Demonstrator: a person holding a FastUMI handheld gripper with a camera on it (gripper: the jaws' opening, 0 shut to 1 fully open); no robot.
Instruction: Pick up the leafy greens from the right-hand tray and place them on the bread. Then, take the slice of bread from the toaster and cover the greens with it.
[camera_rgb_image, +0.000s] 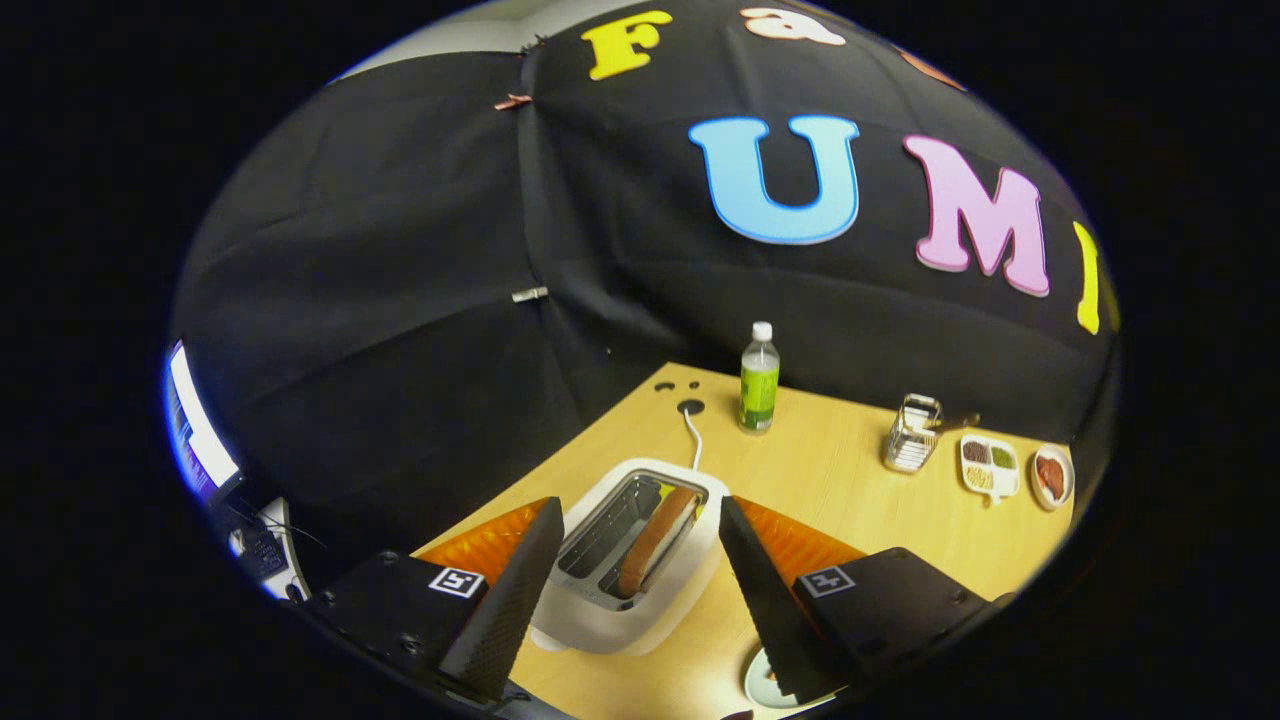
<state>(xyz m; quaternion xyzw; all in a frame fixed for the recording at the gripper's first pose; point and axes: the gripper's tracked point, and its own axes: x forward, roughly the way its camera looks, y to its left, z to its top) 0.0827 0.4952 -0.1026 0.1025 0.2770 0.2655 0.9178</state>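
1. With the jaws standing wide apart and nothing held between them, I hold the gripper (635, 560) above the toaster (625, 560), which sits between the two fingers (510, 590) on the wooden table (850, 500).
2. The slice of bread (655, 540) stands on edge in the slot nearer the right finger, its brown crust showing above the rim; the other slot looks empty.
3. Just beneath the right finger I see the rim of a small white plate (765, 690). I cannot tell what lies on it, so I cannot confirm where the greens are or whether they are already placed.
4. I judge the step in hand to be the bread pick. To do it well I would centre the fingers across the thin faces of the slice, not along its crust, descend straight into the slot without knocking the toaster wall, close gently, and lift vertically so the slice does not catch on the slot's edge.
5. Beyond the toaster, its white cord (692, 435) runs to a hole in the table; I would keep clear of it.
6. Farther back stands a green-labelled bottle (759, 380), and off to its right a wire rack (912, 432), a divided white dish (989, 466) and a small bowl (1051, 476), all well apart from my work.
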